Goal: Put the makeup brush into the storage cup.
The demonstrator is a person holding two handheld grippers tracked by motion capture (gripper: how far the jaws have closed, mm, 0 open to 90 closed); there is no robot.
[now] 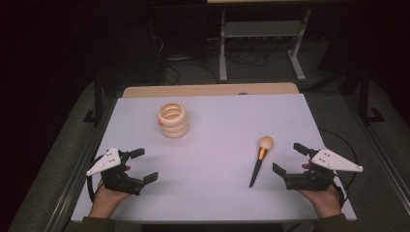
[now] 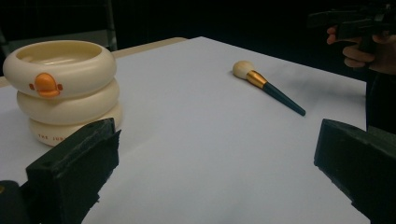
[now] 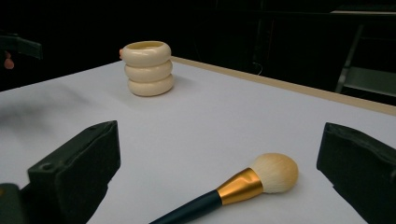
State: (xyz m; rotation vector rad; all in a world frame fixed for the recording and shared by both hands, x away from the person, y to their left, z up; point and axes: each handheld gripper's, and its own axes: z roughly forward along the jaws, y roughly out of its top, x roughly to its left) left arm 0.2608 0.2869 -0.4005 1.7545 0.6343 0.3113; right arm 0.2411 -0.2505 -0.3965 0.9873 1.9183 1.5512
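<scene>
Two tools spread wide and empty over the white tabletop (image 1: 217, 193), brush waiting near the right.
Cream ringed holder (image 1: 172, 120) stands well apart, far left, blocking nothing. Makeup brush (image 1: 260, 161) lies flat just beside the right tool (image 1: 289, 160): light, stiff dark handle, soft head, so grip mid-handle. Left tool (image 1: 140, 165) idles.

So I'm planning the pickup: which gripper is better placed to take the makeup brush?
Right. The right gripper is open right beside the makeup brush, whose handle lies between its jaws in the right gripper view. The left gripper sits across the table, nearer the cream holder.
</scene>
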